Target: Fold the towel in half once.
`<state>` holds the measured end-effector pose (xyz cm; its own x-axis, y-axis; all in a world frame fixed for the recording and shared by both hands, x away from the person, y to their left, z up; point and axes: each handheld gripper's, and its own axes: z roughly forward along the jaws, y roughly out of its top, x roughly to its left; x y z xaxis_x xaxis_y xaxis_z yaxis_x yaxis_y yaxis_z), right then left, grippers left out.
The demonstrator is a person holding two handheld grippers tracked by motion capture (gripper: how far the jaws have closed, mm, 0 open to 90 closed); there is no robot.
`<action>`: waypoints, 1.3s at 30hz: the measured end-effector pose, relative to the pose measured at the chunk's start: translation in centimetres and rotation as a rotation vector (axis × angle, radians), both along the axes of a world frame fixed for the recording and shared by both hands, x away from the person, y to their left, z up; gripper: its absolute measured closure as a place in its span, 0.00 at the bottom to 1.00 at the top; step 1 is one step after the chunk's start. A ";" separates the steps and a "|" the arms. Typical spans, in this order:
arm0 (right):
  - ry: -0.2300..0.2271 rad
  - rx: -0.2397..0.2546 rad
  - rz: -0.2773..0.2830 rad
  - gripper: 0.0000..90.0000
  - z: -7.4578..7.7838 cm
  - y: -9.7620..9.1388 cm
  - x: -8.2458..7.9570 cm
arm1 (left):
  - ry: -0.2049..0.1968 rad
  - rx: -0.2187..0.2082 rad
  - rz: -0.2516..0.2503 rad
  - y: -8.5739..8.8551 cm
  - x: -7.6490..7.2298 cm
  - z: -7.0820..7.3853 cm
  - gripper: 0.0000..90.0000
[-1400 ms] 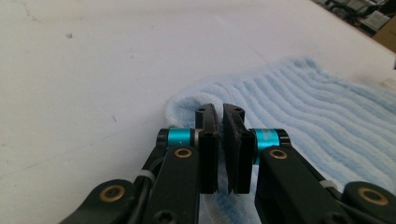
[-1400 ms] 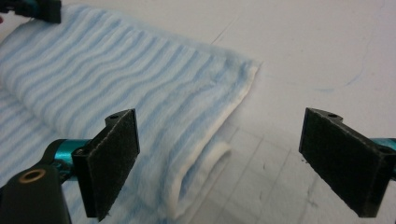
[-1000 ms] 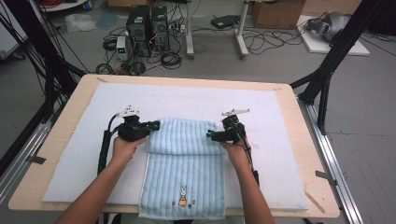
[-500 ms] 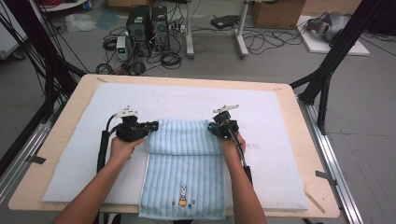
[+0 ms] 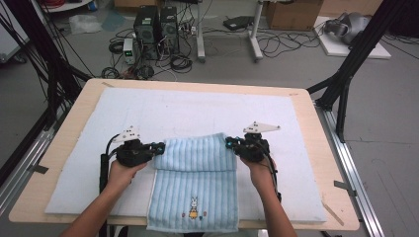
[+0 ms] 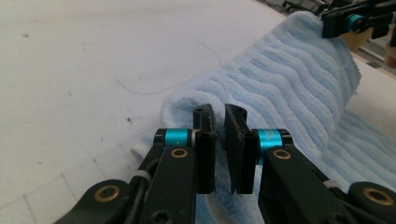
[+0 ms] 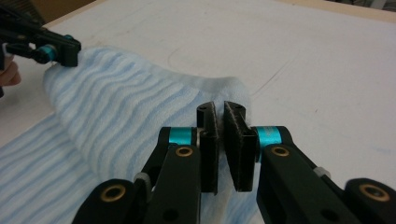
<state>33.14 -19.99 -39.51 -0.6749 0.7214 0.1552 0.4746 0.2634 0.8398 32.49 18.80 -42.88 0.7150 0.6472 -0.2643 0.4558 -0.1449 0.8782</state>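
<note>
A light blue striped towel (image 5: 195, 197) with a small bunny motif lies on the white mat (image 5: 197, 108), its near end at the table's front edge. Its far end is folded back toward me as a raised flap (image 5: 197, 153). My left gripper (image 5: 159, 146) is shut on the flap's left edge and my right gripper (image 5: 230, 143) on its right edge. In the left gripper view the jaws (image 6: 219, 114) pinch the towel (image 6: 289, 79), with the right gripper (image 6: 348, 21) at the far end. In the right gripper view the jaws (image 7: 219, 109) pinch the towel (image 7: 116, 102), with the left gripper (image 7: 51, 49) opposite.
The mat covers most of the wooden table (image 5: 336, 163). Black frame legs (image 5: 346, 74) stand at the table's left and right. Computer towers (image 5: 155, 24) and cables lie on the floor beyond the far edge.
Both grippers have drawn the towel's far end a little toward me, so the flap now lies over the towel. The right gripper swung inward, then back out.
</note>
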 end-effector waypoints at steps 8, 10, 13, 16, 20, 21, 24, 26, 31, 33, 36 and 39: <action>0.093 0.002 0.009 0.94 -2.4 -1.2 -2.9 | 0.036 -0.004 -0.060 -0.1 -2.1 -0.4 0.91; 0.107 -0.007 0.012 0.94 -2.9 -1.3 -3.3 | 0.052 0.009 -0.076 -0.2 -2.7 -0.8 0.91; 0.130 -0.030 0.013 0.94 -3.3 -1.4 -4.0 | 0.069 0.035 -0.095 -0.4 -3.3 -1.2 0.91; 0.142 -0.058 0.004 0.94 -3.4 -1.7 -4.7 | 0.049 0.095 -0.105 -0.7 -3.7 -1.4 0.91; 0.142 -0.086 -0.015 0.94 -3.3 -2.0 -5.6 | 0.055 0.067 -0.095 -0.5 -3.5 -1.3 0.80; 0.142 -0.088 -0.014 0.94 -3.3 -2.0 -5.8 | 0.057 0.057 -0.072 -0.4 -3.3 -1.2 0.72; 0.140 -0.086 -0.009 0.92 -3.3 -2.1 -5.9 | 0.041 0.024 -0.003 0.3 -2.7 -0.6 0.59; 0.148 -0.042 -0.025 0.84 -3.0 -2.2 -5.7 | 0.031 0.016 0.039 0.9 -1.9 -0.3 0.55; 0.111 -0.041 -0.131 0.67 -2.5 -2.3 -3.4 | 0.078 0.015 0.109 1.5 0.9 -0.5 0.54; 0.129 -0.053 -0.164 0.66 -3.0 -2.2 -2.1 | 0.104 0.027 0.108 1.1 1.7 -0.8 0.54; 0.153 -0.113 -0.170 0.67 -3.9 -1.6 -0.9 | 0.129 0.068 0.098 0.2 2.5 -1.5 0.59; 0.166 -0.143 -0.157 0.77 -4.4 -1.2 -0.3 | 0.132 0.084 0.097 -0.3 2.8 -2.1 0.70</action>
<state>32.88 -21.23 -43.93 -0.5271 0.8376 0.1435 0.6472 0.2862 0.7066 35.24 18.52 -44.94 0.6112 0.7351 -0.2933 0.5814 -0.1655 0.7966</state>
